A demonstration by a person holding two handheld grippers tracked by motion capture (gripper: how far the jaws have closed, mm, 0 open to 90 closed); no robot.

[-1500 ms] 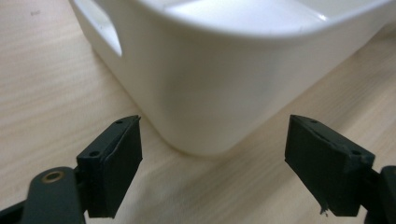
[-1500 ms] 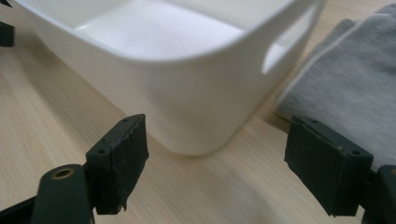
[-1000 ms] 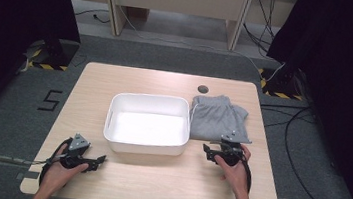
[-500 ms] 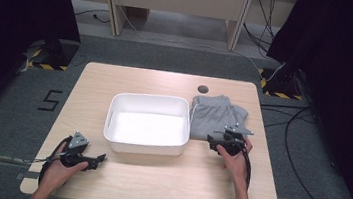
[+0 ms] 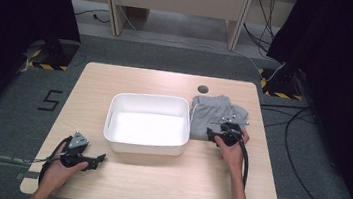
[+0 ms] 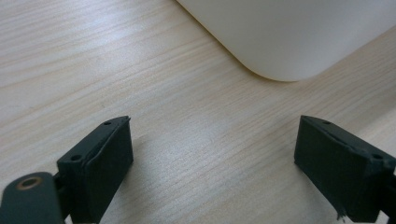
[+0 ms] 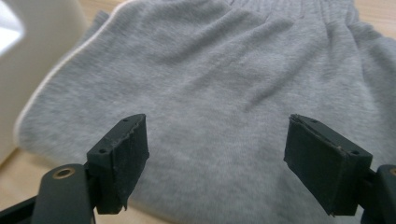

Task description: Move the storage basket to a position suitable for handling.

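Grey folded garment [image 7: 224,93] lies at the white tub's [image 5: 148,121] three o'clock on the bench [image 5: 165,179]. The right tool [image 5: 215,132], jaws spread and closing slightly, might pinch one layer, unfolding it. The left tool [image 5: 101,158] gapes empty.

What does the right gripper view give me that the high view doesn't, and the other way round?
Right gripper view: the right gripper has its jaws wide open just over the grey garment, with nothing pinched; the cloth's weave and white-piped edge are clear.
High view: the whole table, the left gripper resting near the front left corner, and the empty inside of the white tub.
Both: the garment lying right beside the tub.
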